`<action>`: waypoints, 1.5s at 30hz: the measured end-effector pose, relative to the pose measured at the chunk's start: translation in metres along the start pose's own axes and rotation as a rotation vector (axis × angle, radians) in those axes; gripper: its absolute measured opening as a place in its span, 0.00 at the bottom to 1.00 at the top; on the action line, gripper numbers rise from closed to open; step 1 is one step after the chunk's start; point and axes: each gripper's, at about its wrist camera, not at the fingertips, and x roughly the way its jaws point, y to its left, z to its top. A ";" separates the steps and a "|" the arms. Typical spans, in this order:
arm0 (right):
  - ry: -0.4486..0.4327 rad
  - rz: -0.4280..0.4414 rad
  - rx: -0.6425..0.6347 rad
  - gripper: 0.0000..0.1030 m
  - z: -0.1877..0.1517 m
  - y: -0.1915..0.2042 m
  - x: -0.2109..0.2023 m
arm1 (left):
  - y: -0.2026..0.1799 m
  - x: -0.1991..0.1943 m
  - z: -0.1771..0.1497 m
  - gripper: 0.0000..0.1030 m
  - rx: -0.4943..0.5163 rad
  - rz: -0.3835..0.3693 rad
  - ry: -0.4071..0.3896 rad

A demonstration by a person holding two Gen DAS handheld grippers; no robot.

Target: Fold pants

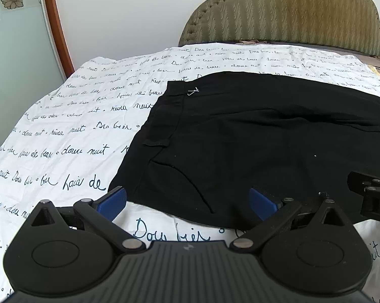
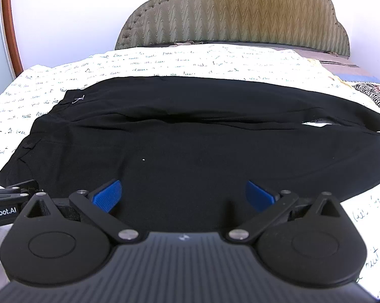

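Black pants [image 2: 190, 139] cover bed middle. Bare sheet [image 1: 63, 126] open left of waistband and along near edge. Headboard [image 2: 235, 15] blocks far side. Striped cloth [image 2: 374, 96] at right edge.

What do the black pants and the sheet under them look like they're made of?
Black pants: apparently a thin matte woven fabric; they lie limp with soft creases and no sheen. White script-printed bed sheet: probably light cotton, with fine wrinkles and a dull surface.

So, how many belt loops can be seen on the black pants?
1 is clear: a belt loop on the waistband at the left end of the pants, on the near half. A small metal clip sits further along the band. More loops may be hidden.
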 end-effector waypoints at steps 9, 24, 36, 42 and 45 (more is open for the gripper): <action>-0.003 0.002 -0.005 1.00 0.002 -0.002 -0.001 | 0.002 -0.003 0.001 1.00 0.007 -0.009 -0.018; -0.071 0.188 -0.244 1.00 0.082 0.009 0.042 | 0.077 0.047 0.093 1.00 0.014 -0.089 -0.048; -0.003 0.385 -0.399 1.00 0.179 0.015 0.158 | 0.082 0.176 0.188 1.00 0.022 -0.210 0.062; 0.009 0.446 -0.507 1.00 0.208 0.023 0.226 | 0.079 0.239 0.210 1.00 0.051 -0.257 0.128; 0.034 0.473 -0.559 1.00 0.218 0.023 0.255 | 0.077 0.265 0.215 1.00 0.076 -0.348 0.180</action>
